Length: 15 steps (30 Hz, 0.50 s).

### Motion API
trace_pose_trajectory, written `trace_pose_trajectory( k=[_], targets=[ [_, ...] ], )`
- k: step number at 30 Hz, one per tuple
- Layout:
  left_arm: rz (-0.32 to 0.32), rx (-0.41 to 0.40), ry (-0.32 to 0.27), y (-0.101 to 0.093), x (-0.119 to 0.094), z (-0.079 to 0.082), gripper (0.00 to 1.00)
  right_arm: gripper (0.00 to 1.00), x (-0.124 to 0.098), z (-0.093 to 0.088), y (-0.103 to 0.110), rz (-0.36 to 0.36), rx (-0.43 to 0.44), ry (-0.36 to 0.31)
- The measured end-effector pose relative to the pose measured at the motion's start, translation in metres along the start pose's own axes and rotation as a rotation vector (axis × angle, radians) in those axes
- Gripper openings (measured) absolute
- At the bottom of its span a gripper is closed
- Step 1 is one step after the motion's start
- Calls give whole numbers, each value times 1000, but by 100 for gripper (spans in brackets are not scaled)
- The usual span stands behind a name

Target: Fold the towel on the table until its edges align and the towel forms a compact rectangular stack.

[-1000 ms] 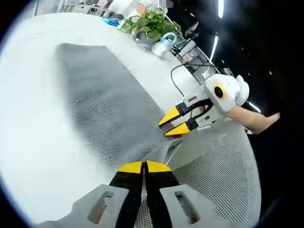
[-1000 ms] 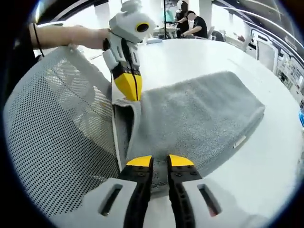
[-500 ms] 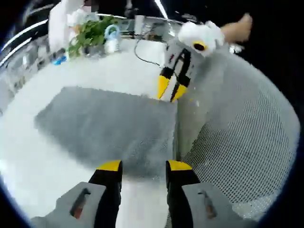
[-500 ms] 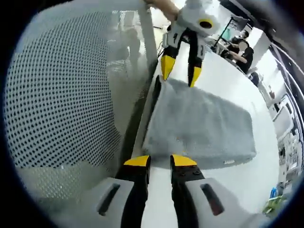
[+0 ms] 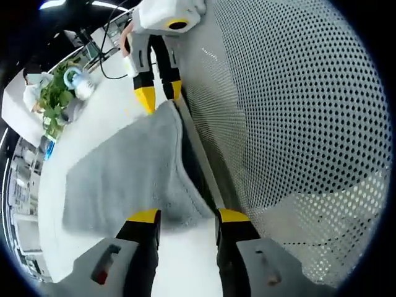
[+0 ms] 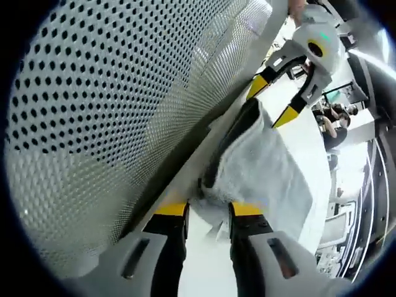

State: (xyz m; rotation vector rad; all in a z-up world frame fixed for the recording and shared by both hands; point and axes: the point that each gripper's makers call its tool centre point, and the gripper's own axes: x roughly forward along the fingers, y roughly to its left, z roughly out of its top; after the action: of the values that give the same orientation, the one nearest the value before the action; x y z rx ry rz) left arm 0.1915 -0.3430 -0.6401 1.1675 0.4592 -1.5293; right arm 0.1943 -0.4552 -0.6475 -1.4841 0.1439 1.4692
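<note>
While the left claw (image 5: 183, 215) stood with its yellow-tipped jaws apart, one corner of the grey towel (image 5: 124, 173) lay between and just ahead of them, not visibly pinched. In the left gripper view, the right claw (image 5: 159, 94) hung over the far corner of the towel, its jaws likewise apart and their tips close above the cloth. In the right gripper view, the right claw (image 6: 209, 210) was spread with a towel (image 6: 263, 176) corner between its tips, and the left claw (image 6: 273, 103) stood parted over the opposite corner. The towel lay folded on the white worktop (image 5: 86, 130), one long side along the worktop's edge. Beside that edge rose the perforated mesh back of a chair (image 5: 291, 111). Farther off on the worktop stood a green plant (image 5: 54, 99) and a pale blue cup (image 5: 80, 83).
</note>
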Motion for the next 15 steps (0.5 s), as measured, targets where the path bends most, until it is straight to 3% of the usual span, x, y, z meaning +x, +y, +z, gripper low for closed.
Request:
trace_pose_trajectory(
  k=[4, 9, 11, 13, 15],
  targets=[
    [-20, 3, -48, 2, 9, 24, 32, 33, -8, 6, -16, -77, -6, -25],
    [-86, -89, -98, 1, 32, 53, 32, 36, -6, 7, -20, -73, -30, -24],
    [-85, -105, -104, 4, 39, 61, 33, 34, -8, 12, -26, -76, 5, -41],
    [-57, -128, -91, 9, 43, 64, 35, 27, -11, 14, -31, -81, 45, -45],
    [-20, -172, -90, 16, 47, 68, 35, 26, -13, 15, -40, -111, 83, -55]
  ],
)
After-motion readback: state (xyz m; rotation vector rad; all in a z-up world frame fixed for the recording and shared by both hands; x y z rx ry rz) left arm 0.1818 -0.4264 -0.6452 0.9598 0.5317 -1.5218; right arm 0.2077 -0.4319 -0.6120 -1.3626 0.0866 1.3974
